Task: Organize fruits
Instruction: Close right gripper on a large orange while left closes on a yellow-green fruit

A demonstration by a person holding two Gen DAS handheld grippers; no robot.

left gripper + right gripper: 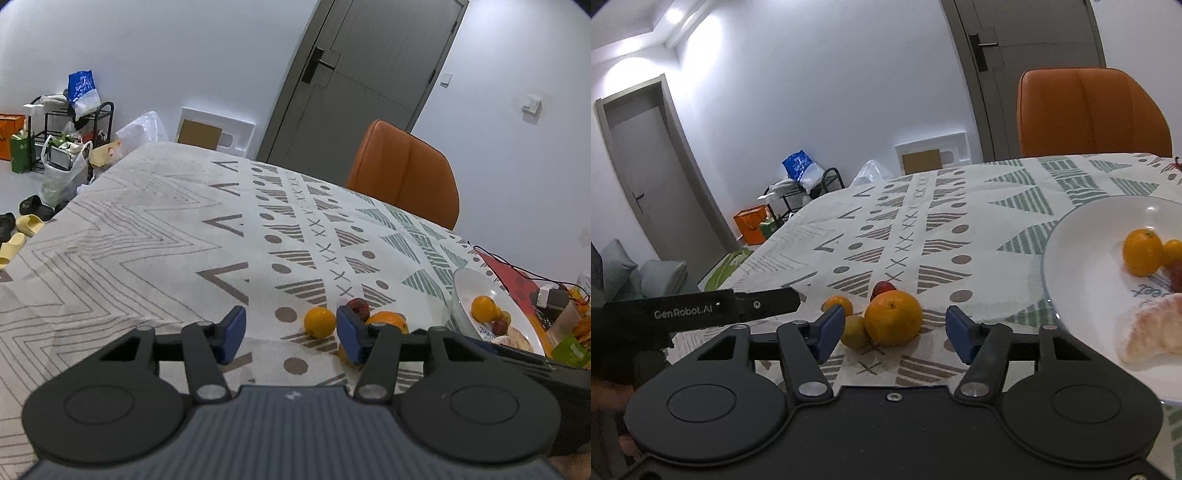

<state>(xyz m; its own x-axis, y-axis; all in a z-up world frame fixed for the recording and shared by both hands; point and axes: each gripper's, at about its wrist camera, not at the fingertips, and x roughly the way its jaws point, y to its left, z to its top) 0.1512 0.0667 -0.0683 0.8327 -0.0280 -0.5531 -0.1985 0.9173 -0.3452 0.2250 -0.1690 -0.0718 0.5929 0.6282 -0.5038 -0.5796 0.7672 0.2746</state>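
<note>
Large orange [893,317], dimpled glossy skin, on patterned tablecloth [942,206], both grippers' jaws apart, empty

Surface [960,206]: covered by a white tablecloth [147,229] with grey and green geometric print. Directly on it: large orange [893,322], small orange [837,303], yellow-green fruit [855,331], dark red fruit [882,287], clustered together. White plate [1082,236] of fruit stands near them.

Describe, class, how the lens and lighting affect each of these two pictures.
Left wrist view: fisheye bends the door and table edge; light is even and dim. Right wrist view: ceiling glare whitens the upper left, and the plate shows a highlight.
</note>
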